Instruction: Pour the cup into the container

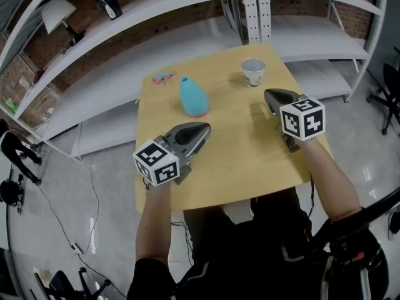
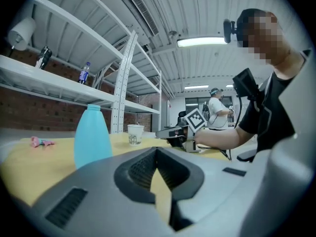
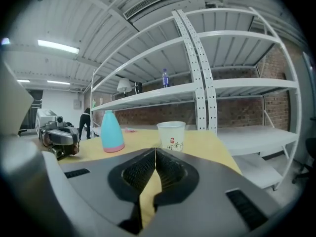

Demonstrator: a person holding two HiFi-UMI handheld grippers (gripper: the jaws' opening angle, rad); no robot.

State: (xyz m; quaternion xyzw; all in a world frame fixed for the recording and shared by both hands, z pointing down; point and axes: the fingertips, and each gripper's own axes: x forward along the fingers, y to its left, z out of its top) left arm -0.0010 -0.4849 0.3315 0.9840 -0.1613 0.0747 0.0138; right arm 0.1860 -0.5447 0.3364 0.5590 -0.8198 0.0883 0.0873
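Note:
A white paper cup (image 1: 253,72) stands upright at the far right of the wooden table (image 1: 237,161). A light-blue bottle-shaped container (image 1: 193,96) with a pink base stands left of it, near the table's middle. My left gripper (image 1: 203,129) is shut and empty, a short way in front of the container. My right gripper (image 1: 269,94) is also shut with nothing in it, just in front of the cup. In the left gripper view the container (image 2: 92,135) and cup (image 2: 135,134) lie beyond the closed jaws. The right gripper view has the cup (image 3: 171,136) straight ahead and the container (image 3: 112,132) to its left.
A small pink object (image 1: 163,77) lies at the table's far left edge. White metal shelving (image 1: 250,5) stands behind the table against a brick wall. Cables and gear lie on the floor at the left (image 1: 12,186). An office chair (image 1: 390,99) is at the right.

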